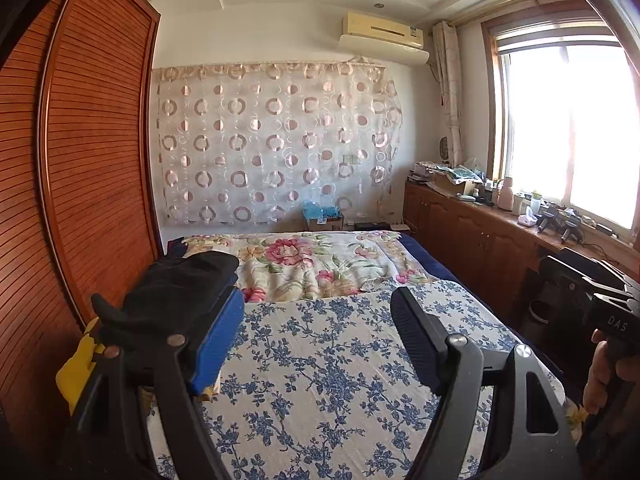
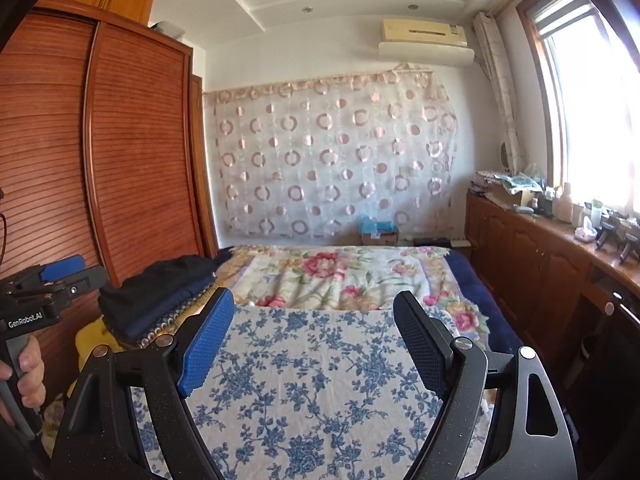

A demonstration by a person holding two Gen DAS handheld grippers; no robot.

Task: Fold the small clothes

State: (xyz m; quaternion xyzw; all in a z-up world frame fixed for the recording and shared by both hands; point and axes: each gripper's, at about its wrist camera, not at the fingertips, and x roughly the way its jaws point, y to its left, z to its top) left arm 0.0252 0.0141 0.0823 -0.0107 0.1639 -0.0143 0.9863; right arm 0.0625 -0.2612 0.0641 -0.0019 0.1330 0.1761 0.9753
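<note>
Both hand-held grippers, left (image 1: 318, 332) and right (image 2: 314, 336), hover wide open and empty over the blue-flowered sheet (image 2: 320, 380) on the bed. Dark folded clothes (image 2: 160, 296) sit stacked at the bed's left edge. Judged soft, light, limp; pinch a hem or corner, not the bulk.

Bed cover (image 1: 340, 360): matt printed cloth. Wardrobe (image 1: 92, 160): slatted glossy wood. Folded clothes (image 2: 160, 292): dark matt cloth.
</note>
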